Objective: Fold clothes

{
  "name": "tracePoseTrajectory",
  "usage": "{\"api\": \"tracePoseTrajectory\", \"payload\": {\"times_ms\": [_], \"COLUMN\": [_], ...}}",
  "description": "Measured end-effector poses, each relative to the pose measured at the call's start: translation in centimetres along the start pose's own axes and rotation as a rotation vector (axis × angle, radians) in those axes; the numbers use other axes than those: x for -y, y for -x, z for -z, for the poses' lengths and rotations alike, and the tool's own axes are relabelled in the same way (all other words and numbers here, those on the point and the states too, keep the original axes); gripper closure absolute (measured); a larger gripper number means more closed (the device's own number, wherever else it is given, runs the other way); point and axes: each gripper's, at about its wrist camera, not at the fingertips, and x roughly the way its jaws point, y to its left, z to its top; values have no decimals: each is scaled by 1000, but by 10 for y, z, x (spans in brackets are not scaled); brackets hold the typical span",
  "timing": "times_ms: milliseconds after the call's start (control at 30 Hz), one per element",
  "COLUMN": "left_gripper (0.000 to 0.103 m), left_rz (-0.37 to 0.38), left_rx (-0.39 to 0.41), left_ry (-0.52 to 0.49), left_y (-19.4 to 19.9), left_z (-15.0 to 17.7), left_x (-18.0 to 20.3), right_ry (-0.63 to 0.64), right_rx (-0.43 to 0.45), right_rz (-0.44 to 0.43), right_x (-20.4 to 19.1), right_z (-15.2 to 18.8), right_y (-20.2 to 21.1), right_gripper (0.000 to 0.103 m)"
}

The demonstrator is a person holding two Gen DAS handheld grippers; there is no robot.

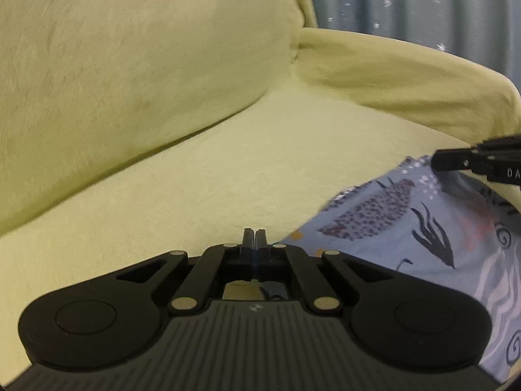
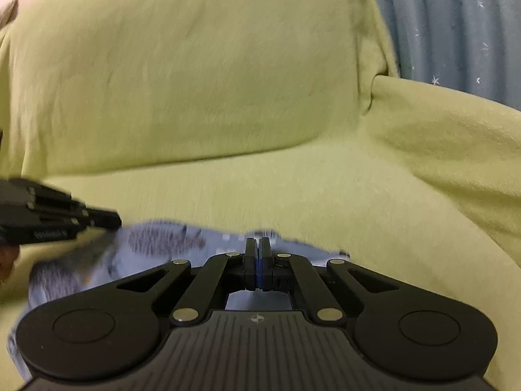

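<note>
A light blue patterned garment [image 1: 407,228] with dark fish and seaweed prints lies on the seat of a yellow-green sofa [image 1: 195,169]. My left gripper [image 1: 254,238] is shut on the garment's left edge; a strip of blue cloth shows between its jaws. My right gripper [image 2: 258,247] is shut on the garment's [image 2: 162,244] far edge, blue cloth pinched between its pads. Each gripper also shows in the other's view: the right one [image 1: 436,161] at the garment's top right corner, the left one [image 2: 110,220] at its left edge. The frames are motion-blurred.
The sofa's back cushion [image 2: 195,81] rises behind the seat and its armrest [image 2: 456,137] stands at the right. A grey-blue curtain with small stars [image 2: 456,26] hangs behind the sofa at the upper right.
</note>
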Motion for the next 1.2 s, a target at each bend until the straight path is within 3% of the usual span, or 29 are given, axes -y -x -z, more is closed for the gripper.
{"api": "tracePoseTrajectory", "payload": {"times_ms": [100, 167, 200, 233, 267, 367, 400, 467, 500, 567, 800, 900, 967, 1033, 1067, 1100, 1167, 1200], "left_gripper": [102, 90, 79, 78, 78, 81, 93, 103, 103, 103, 103, 102, 91, 61, 57, 56, 65, 81], "left_rz": [53, 116, 147, 177, 194, 209, 200, 189, 172, 143, 102, 126, 149, 168, 169, 175, 184, 182], "left_rx": [21, 30, 35, 30, 21, -20, -28, -23, -15, 8, 22, 22, 24, 29, 29, 22, -8, -20], "left_ry": [-11, -14, -16, -20, -22, -31, -40, -48, -53, -63, -32, -11, -34, -62, -76, -85, -98, -110], "left_y": [10, 13, 15, 15, 13, 4, 1, 0, 3, 10, 5, 8, 10, 11, 10, 8, 3, 1], "left_z": [-4, -5, -5, -5, -5, 0, 2, 4, 3, 0, -4, -1, -1, -2, -3, -4, -3, -3], "left_x": [2, 4, 5, 7, 9, 15, 16, 19, 19, 19, 10, 7, 10, 12, 13, 14, 16, 18], "right_ry": [-14, 2, 4, 5, 7, 13, 14, 18, 19, 13, -15, -18, -21, -24, -25, -27, -30, -31], "right_rx": [-5, -3, -8, -12, -17, -30, -35, -43, -48, -52, 72, 65, 56, 48, 43, 39, 30, 26], "right_rz": [21, 32, 33, 33, 33, 34, 34, 35, 36, 42, 43, 59, 72, 86, 93, 100, 114, 120], "right_x": [3, 4, 4, 4, 5, 6, 6, 7, 7, 9, 7, 7, 8, 9, 10, 10, 11, 12], "right_z": [1, 4, 6, 7, 9, 14, 15, 18, 19, 17, -7, -7, -4, -2, -1, 0, 2, 3], "right_y": [-2, 0, 0, 0, -1, -1, -2, -2, -2, -3, 12, 10, 9, 8, 7, 7, 6, 5], "right_gripper": [98, 77, 71, 58, 55, 55, 55, 59, 68, 100, 102, 102, 102, 102, 102, 102, 102, 101]}}
